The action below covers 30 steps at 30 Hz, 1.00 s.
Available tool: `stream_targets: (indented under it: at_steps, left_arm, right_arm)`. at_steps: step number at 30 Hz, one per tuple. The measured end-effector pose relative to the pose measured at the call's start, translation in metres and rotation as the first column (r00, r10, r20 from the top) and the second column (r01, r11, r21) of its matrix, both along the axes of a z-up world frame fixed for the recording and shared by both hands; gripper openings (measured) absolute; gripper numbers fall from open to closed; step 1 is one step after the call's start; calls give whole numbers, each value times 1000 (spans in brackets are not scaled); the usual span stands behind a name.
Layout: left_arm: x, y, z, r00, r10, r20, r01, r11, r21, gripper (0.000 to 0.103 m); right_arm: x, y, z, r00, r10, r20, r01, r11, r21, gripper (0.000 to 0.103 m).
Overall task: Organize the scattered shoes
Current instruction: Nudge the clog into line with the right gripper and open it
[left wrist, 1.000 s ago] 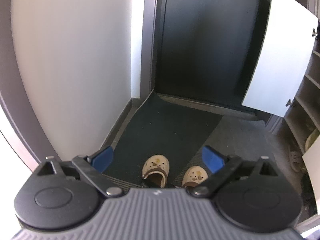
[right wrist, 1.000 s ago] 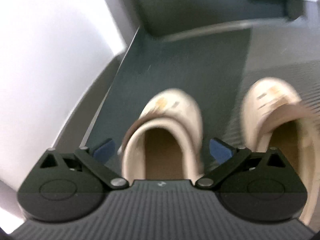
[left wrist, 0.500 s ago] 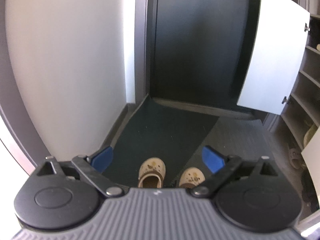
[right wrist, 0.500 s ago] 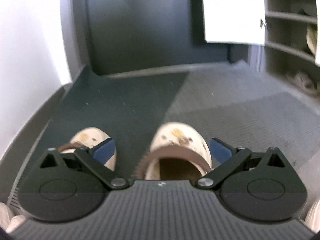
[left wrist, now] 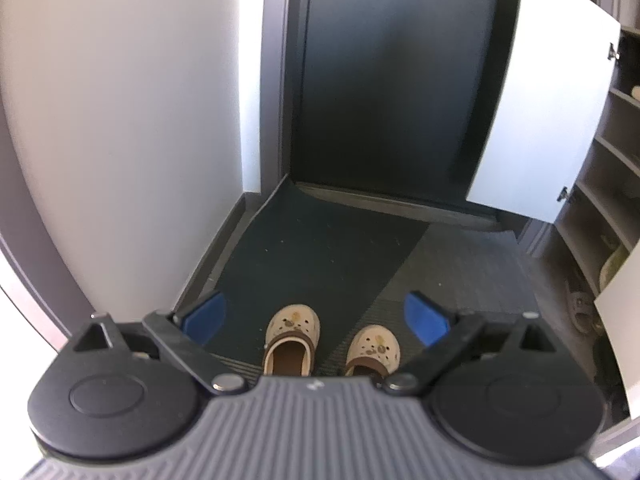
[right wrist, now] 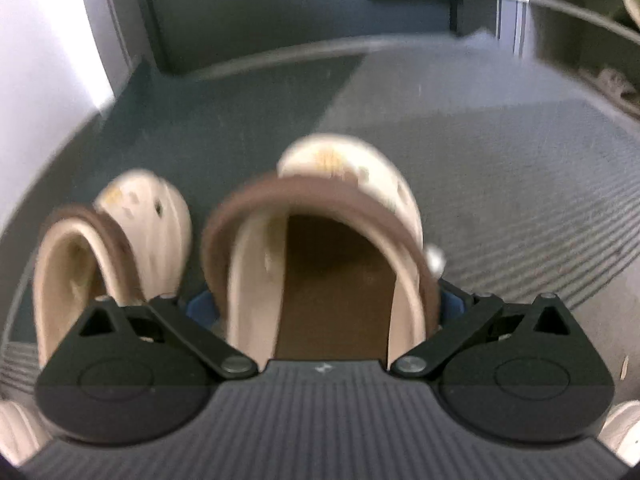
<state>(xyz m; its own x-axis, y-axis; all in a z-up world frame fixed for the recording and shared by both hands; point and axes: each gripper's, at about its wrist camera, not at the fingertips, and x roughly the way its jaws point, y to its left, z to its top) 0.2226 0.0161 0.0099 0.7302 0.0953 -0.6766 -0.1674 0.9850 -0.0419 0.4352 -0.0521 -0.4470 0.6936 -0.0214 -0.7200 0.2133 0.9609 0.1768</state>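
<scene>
Below, two beige clogs side by side on the dark floor mat (left wrist: 320,248), toes toward the far door (left wrist: 392,80). Left gripper (left wrist: 316,316) wide open, high above the pair, holding nothing. Right gripper (right wrist: 324,304) low, its blue pads on either side of the right clog (right wrist: 320,248) at the heel; firm contact not clear because of blur. Left clog (right wrist: 116,248) just beside. Open shoe cabinet (left wrist: 600,184) at the right.

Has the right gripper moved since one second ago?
Yes. The right gripper went from the left clog to straddle the right clog, both resting on the mat.
</scene>
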Motion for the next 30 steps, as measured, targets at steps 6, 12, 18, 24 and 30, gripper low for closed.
stream_targets:
  at_steps: [6,12,18,24,30]
  left_arm:
    - [-2,18,1,1000,28,-14,-29,999,-26,98]
    - [-9,21,13,998,14,54,-14,1000,13,98]
    - [-4,21,13,999,22,41,-23,1000,13,99]
    - [5,17,26,998,-45,33,46,998,-38,102]
    - [7,3,33,991,-131,-8,131,990,-50,103]
  right_arm:
    - [-3,7,2,999,35,39,-34,999,-25,101]
    - [-6,33,10,980,176,90,-170,983,-68,101]
    - [4,37,8,979,204,-29,-205,979,-18,102]
    - [-10,25,45,920,383,-77,-389,919,-67,102]
    - [-47,-11,137,899,430,-86,-435,899,-43,102]
